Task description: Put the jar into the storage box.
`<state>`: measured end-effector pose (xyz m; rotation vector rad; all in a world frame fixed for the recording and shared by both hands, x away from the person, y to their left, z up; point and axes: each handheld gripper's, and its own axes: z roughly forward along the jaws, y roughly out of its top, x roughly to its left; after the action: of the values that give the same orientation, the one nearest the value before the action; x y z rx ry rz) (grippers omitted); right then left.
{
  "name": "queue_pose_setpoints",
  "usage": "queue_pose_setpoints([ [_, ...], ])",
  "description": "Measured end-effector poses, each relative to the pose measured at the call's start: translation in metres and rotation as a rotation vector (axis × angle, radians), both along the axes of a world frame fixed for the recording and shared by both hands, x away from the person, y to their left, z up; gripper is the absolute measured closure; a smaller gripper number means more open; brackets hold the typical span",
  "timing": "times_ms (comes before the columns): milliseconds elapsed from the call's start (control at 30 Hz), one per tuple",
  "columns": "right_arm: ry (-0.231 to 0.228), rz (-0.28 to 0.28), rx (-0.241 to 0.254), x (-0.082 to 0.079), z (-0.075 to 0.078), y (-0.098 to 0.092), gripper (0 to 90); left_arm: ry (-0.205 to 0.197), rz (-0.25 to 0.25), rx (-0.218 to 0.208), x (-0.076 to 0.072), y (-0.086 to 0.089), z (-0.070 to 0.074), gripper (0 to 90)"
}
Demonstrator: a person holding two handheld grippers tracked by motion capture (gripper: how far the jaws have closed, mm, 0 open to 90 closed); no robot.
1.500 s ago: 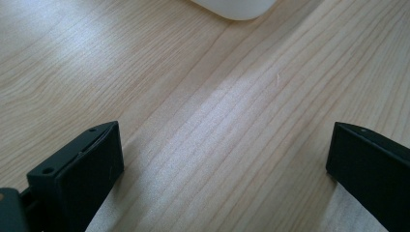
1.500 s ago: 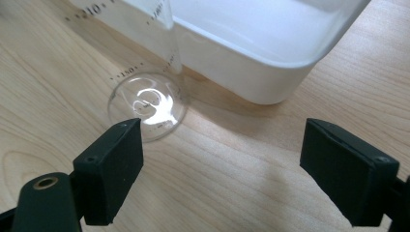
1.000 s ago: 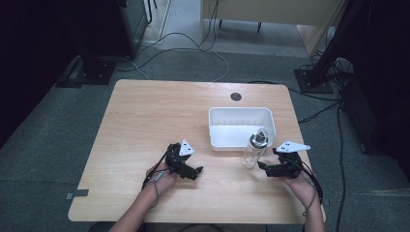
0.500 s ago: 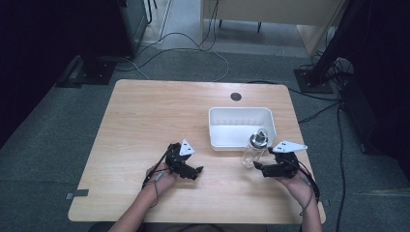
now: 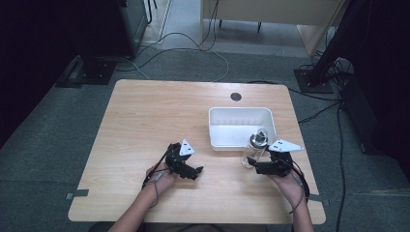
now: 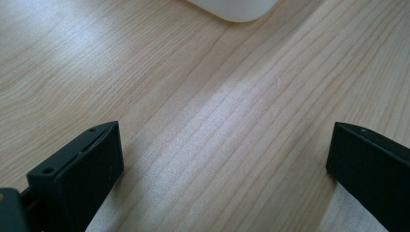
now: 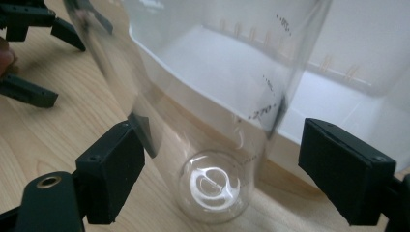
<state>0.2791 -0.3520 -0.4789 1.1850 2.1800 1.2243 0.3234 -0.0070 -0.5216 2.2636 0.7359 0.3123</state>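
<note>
A clear glass bottle (image 5: 254, 149) with printed scale marks stands upright on the wooden table (image 5: 159, 116), just in front of the white tray (image 5: 240, 112). My right gripper (image 5: 252, 165) is open, and its jaws reach around the bottle's base. In the right gripper view the bottle (image 7: 212, 96) stands between the two jaws of my right gripper (image 7: 222, 166); the left one is close to the glass and a small gap shows at the right one. My left gripper (image 5: 197, 171) rests open on the table, to the left. In its own view my left gripper (image 6: 225, 159) has bare wood between its jaws.
The white tray (image 7: 338, 82) rises right behind the bottle and looks empty. Its corner (image 6: 232, 7) shows ahead of the left gripper. A round dark hole (image 5: 236, 96) sits near the table's far edge. Cables and stand bases lie on the floor beyond.
My right gripper has slid left toward the bottle, so its jaws now reach around the base. The left gripper and the bottle have stayed put.
</note>
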Motion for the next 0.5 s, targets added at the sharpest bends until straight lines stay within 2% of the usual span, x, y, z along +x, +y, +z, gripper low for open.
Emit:
queue_pose_setpoints([
  [300,-0.061,-0.017,0.038,0.0006,-0.0045,0.0062,21.6,0.000,0.000,0.000,0.0000,-0.0001,0.0000,0.0],
  [500,-0.081,-0.016,0.057,0.0008,-0.0068,0.0087,26.3,0.000,0.001,0.000,0.0000,-0.0002,0.0000,0.0],
])
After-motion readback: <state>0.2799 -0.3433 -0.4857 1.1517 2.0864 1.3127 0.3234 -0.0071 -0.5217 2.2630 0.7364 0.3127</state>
